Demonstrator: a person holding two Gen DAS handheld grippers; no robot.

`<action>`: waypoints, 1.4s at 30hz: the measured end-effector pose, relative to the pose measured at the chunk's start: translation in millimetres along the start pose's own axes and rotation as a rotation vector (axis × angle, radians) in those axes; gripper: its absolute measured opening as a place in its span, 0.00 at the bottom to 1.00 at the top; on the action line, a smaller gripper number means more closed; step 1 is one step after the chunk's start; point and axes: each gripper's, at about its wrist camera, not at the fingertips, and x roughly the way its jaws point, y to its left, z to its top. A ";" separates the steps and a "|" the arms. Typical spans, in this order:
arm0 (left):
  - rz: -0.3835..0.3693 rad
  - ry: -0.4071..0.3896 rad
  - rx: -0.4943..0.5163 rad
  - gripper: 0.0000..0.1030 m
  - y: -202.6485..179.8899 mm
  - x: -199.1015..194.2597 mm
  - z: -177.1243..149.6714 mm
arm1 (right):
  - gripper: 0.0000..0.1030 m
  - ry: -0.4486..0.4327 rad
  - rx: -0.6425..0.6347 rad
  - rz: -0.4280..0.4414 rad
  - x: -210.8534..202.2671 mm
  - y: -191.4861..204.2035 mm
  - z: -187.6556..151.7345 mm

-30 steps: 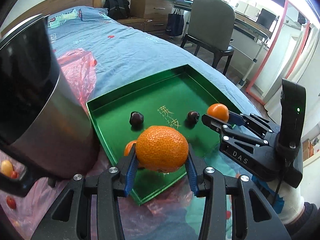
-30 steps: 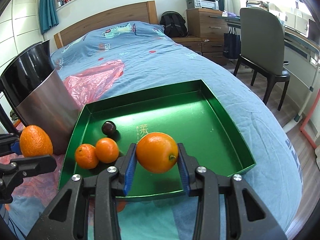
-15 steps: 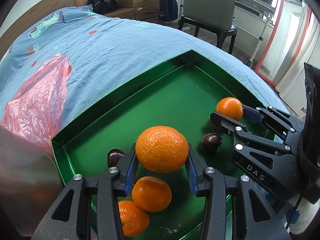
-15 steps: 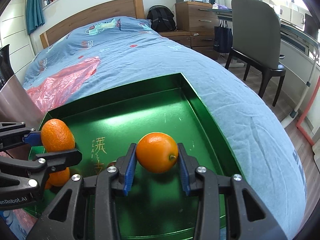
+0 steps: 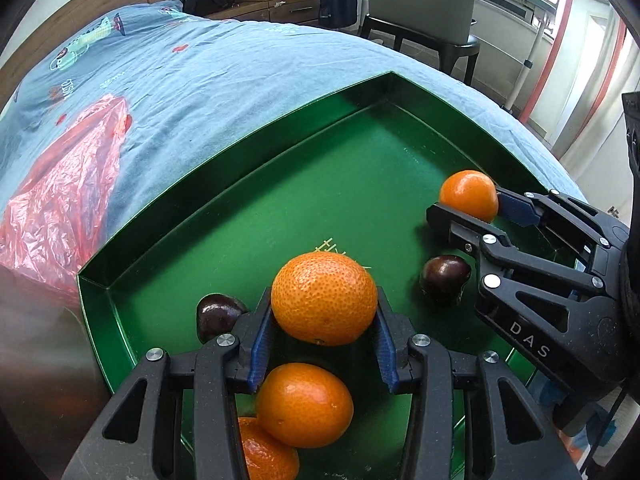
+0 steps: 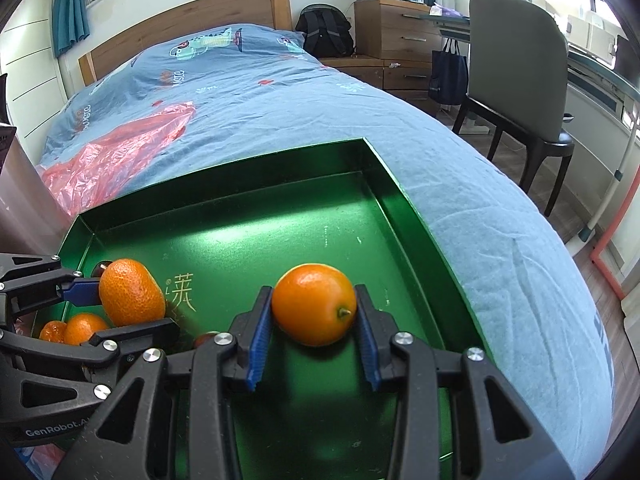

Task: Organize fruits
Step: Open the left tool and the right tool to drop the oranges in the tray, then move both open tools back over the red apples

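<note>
The green tray [image 5: 120, 292] lay on the blue bedspread [image 6: 280, 112], and both grippers hung over it. The left gripper [image 5: 324, 324] was clamped on a pebbly mandarin [image 5: 324, 298] above the tray's near left part, while the right gripper [image 6: 314, 320] pinched a smoother orange [image 6: 314, 304] over the tray's near right part. On the tray floor sat two more oranges [image 5: 304, 404] under the left gripper and two dark chestnuts [image 5: 444, 278] near the tray's middle. A red plastic bag [image 5: 64, 200] lay beyond the tray's left wall.
</note>
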 end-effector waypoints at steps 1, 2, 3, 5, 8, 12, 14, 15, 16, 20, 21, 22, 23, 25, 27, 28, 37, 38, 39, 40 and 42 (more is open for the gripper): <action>0.010 -0.001 0.002 0.38 0.1 -1.0 -0.3 | 0.41 0.001 0.000 0.000 -0.1 -0.2 0.0; 0.018 -0.002 0.002 0.38 0.6 -2.0 0.4 | 0.41 0.002 -0.001 -0.001 -0.4 0.7 -0.1; 0.023 -0.002 -0.001 0.38 1.1 -3.3 0.2 | 0.42 0.003 -0.001 -0.002 -0.8 0.6 -0.3; 0.025 -0.004 -0.011 0.39 3.4 -7.5 -0.3 | 0.44 0.009 -0.001 -0.004 -1.2 0.7 -0.1; 0.040 -0.025 -0.006 0.44 4.5 -19.9 -0.9 | 0.63 0.019 -0.001 -0.006 -3.1 1.6 -0.1; 0.041 -0.054 -0.005 0.48 4.0 -41.7 -3.9 | 0.66 0.022 0.009 -0.017 -11.2 1.2 -0.1; 0.037 -0.066 -0.010 0.49 3.7 -53.3 -7.1 | 0.67 0.015 0.016 -0.019 -19.8 1.3 0.2; 0.032 -0.071 -0.016 0.49 3.8 -59.4 -9.4 | 0.68 0.009 0.017 -0.022 -25.3 2.3 0.8; 0.028 -0.076 -0.020 0.50 3.6 -65.7 -12.8 | 0.68 0.003 0.017 -0.025 -31.0 3.0 1.3; 0.017 -0.094 -0.025 0.50 0.7 -90.0 -28.3 | 0.73 -0.017 0.018 -0.035 -54.1 7.2 3.8; 0.008 -0.099 -0.030 0.50 0.4 -96.3 -33.0 | 0.74 -0.020 0.018 -0.036 -59.9 8.6 3.3; 0.000 -0.104 -0.036 0.50 0.2 -102.6 -38.3 | 0.76 -0.023 0.018 -0.036 -65.3 10.7 2.6; -0.003 -0.109 -0.037 0.50 0.3 -108.5 -43.6 | 0.77 -0.025 0.018 -0.036 -70.8 13.0 1.6; 0.001 -0.121 -0.030 0.50 -1.0 -119.3 -54.6 | 0.79 -0.028 0.015 -0.035 -81.2 18.2 -1.5; 0.006 -0.127 -0.024 0.50 -1.5 -128.4 -66.9 | 0.81 -0.031 0.012 -0.031 -90.7 23.8 -5.6; 0.007 -0.126 -0.024 0.50 -1.3 -132.5 -72.8 | 0.82 -0.032 0.011 -0.030 -95.1 27.0 -7.4; 0.045 -0.122 -0.088 0.58 16.3 -161.2 -126.9 | 0.88 -0.042 0.006 -0.004 -127.6 60.4 -23.9; 0.052 -0.121 -0.097 0.59 20.2 -163.4 -133.6 | 0.89 -0.042 0.001 -0.003 -130.3 64.6 -25.7; 0.062 -0.120 -0.105 0.60 23.7 -165.4 -138.9 | 0.90 -0.042 -0.003 -0.001 -132.7 68.8 -27.9; 0.074 -0.118 -0.113 0.61 27.3 -167.3 -144.5 | 0.92 -0.041 -0.005 0.001 -135.4 72.9 -30.0; 0.085 -0.115 -0.132 0.61 35.9 -170.5 -156.7 | 0.95 -0.038 -0.007 0.008 -139.6 80.2 -34.9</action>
